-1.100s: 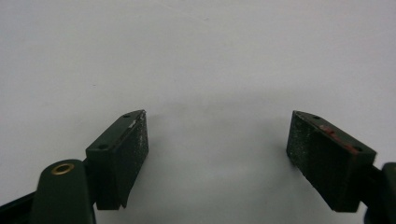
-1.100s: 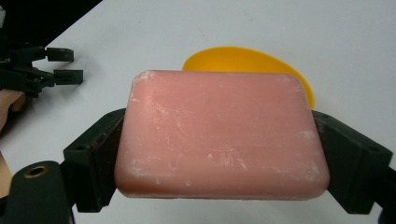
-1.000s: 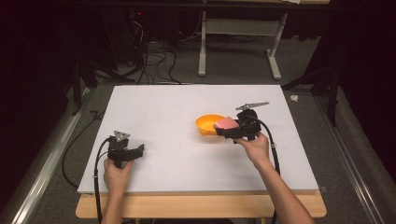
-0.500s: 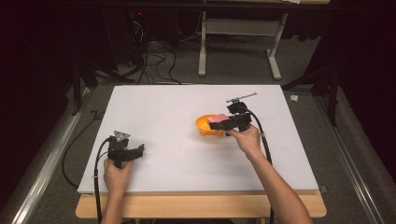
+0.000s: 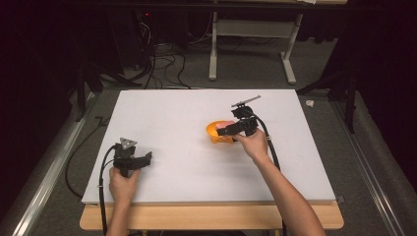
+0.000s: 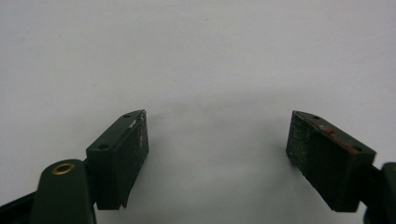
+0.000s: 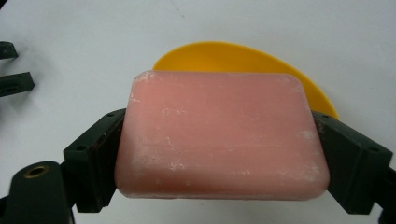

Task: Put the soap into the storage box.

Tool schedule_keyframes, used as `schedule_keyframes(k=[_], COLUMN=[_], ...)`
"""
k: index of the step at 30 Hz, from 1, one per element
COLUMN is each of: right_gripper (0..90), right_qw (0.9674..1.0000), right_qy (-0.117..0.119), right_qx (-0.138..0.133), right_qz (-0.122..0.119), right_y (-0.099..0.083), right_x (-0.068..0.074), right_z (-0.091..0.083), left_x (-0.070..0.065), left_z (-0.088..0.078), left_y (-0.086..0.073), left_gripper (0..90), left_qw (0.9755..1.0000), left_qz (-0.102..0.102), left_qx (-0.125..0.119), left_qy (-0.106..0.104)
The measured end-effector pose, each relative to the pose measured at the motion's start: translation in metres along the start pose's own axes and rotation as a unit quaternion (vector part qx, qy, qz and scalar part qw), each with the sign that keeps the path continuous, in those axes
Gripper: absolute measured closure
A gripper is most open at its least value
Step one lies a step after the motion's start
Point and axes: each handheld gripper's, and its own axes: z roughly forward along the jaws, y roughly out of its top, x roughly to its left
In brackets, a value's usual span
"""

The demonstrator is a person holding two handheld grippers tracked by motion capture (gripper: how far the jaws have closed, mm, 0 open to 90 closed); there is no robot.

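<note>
Right gripper (image 7: 219, 154): we hold it over the middle right of the white table (image 5: 162, 118), jaws pressed flat against the two short ends of a pink bar of soap (image 7: 219, 135).
Soap: it sits between our right fingers (image 7: 100, 158), broad face towards the riding camera, its surface chalky and scuffed in pale patches. In the high view it shows as a small pink patch (image 5: 225, 126) just beyond the fingertips.
Yellow bowl (image 7: 233, 58): directly past the soap as seen along the right fingers, its rim arching above the bar's far edge. From the high view the bowl (image 5: 216, 133) lies under and just ahead of the right gripper (image 5: 235, 127). We cannot tell whether the soap touches the bowl or hangs above it.
Left gripper (image 6: 217, 154): our left hand (image 5: 123, 184) rests it near the front left of the table, jaws set wide apart with bare white tabletop between the pads (image 6: 135, 154). It grips nothing.
Distance between grippers: well apart. In the right gripper view, the left gripper's black tips (image 7: 14, 70) show at the far left edge.
In the way: we see open tabletop around the bowl and between the left fingers.
Surroundings: cables (image 5: 157, 69) and a grey stand's legs (image 5: 251, 54) lie on the floor beyond the far edge.
</note>
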Motion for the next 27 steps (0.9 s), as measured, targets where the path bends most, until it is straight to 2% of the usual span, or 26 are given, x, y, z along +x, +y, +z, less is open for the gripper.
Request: schedule_keyframes(k=[9, 15, 27], right_gripper=[13.7, 13.6, 13.6], right_qw=[0.9998, 0.9994, 0.9985], right_qy=[-0.013, -0.014, -0.020], right_qx=[0.011, 0.017, 0.029], right_qz=[0.010, 0.027, 0.042], right_y=[0.003, 0.004, 0.005], right_x=[0.003, 0.001, -0.002], right_z=[0.009, 0.016, 0.025], left_x=[-0.001, 0.000, 0.000], left_z=[0.000, 0.000, 0.000], left_y=[0.000, 0.000, 0.000], left_gripper=[21.4, 21.4, 21.4], left_qw=[1.0000, 1.0000, 1.0000], left_qz=[0.001, 0.002, 0.002], left_qx=[-0.003, -0.002, -0.002], left_qy=[0.002, 0.002, 0.002])
